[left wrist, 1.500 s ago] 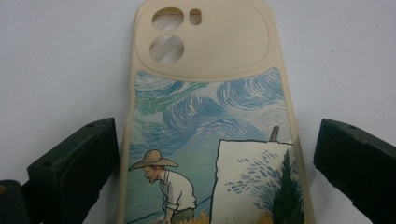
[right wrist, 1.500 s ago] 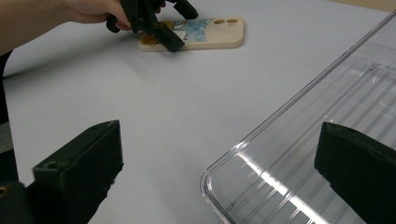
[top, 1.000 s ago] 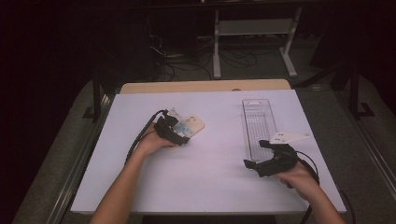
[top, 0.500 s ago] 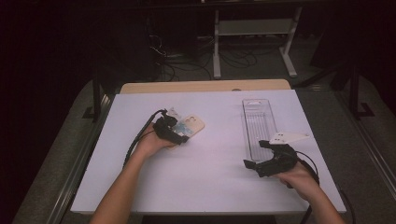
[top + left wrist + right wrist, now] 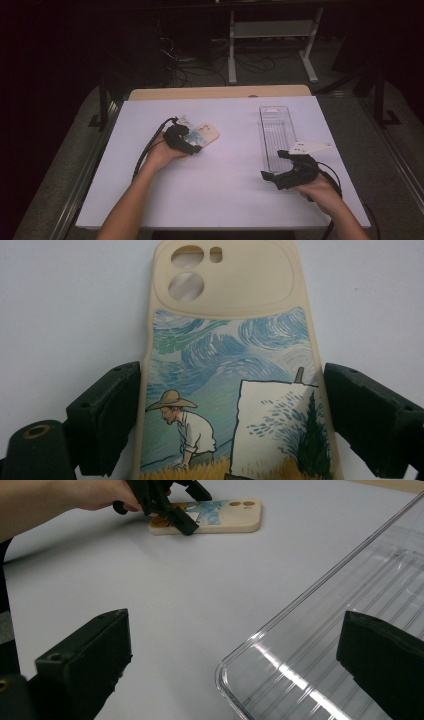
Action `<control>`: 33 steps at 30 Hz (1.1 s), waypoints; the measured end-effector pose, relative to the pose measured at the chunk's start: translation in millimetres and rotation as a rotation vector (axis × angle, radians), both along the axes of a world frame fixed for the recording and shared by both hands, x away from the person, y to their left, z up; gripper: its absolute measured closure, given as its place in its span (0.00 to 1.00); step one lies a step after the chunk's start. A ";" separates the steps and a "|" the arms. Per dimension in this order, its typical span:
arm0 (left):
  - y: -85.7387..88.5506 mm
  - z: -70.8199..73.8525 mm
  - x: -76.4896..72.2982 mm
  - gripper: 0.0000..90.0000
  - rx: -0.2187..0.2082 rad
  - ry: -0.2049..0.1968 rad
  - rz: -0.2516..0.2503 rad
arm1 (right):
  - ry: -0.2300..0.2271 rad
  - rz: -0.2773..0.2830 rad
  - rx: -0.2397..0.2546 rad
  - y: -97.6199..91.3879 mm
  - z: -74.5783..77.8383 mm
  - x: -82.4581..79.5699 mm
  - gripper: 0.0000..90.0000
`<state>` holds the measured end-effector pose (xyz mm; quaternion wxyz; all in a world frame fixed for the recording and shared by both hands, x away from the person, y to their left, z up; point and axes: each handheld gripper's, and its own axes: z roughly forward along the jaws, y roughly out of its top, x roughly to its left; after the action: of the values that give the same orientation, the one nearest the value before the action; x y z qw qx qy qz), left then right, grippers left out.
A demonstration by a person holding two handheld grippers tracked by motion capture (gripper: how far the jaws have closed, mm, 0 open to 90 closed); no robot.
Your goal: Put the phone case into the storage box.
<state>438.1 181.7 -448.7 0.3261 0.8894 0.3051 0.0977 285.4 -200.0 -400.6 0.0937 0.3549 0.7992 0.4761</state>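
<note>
Straddling a phone case [image 5: 232, 390] with the left hand-held gripper [image 5: 232, 415], jaws wide and just been closing a little.

Its two black jaws stand one on each side of the case's lower half, the left pad just beside the edge and the right one a sliver apart (no firm press shows), while the case lies flat on the white desk [image 5: 225, 170], camera holes pointing away from the hand. Over on the right, the right hand-held gripper [image 5: 230, 670] hangs open, holding nothing, its jaws either side of the near corner of a clear plastic tray [image 5: 276, 131], which has nothing in it. Between case and tray the desk is bare, with open room toward the near edge.
</note>
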 end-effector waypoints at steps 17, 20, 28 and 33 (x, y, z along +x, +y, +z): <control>-3.2 17.0 -5.0 0.13 0.011 -0.007 -0.051 | -0.005 0.000 0.003 -1.0 0.3 0.4 0.01; -3.4 23.3 -6.8 0.13 0.008 -0.010 -0.063 | -0.005 0.000 0.003 -1.1 0.3 0.4 0.01; -2.5 38.3 -12.8 0.13 0.011 -0.009 -0.098 | -0.003 -0.002 0.005 -1.5 0.6 0.4 0.01; -2.6 45.8 -16.8 0.13 -0.014 -0.005 -0.113 | -0.008 -0.002 0.004 -2.0 0.5 0.9 0.01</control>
<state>421.2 179.0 -402.9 0.3382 0.9027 0.2542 0.0790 286.2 -202.1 -400.1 0.0967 0.3538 0.7975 0.4791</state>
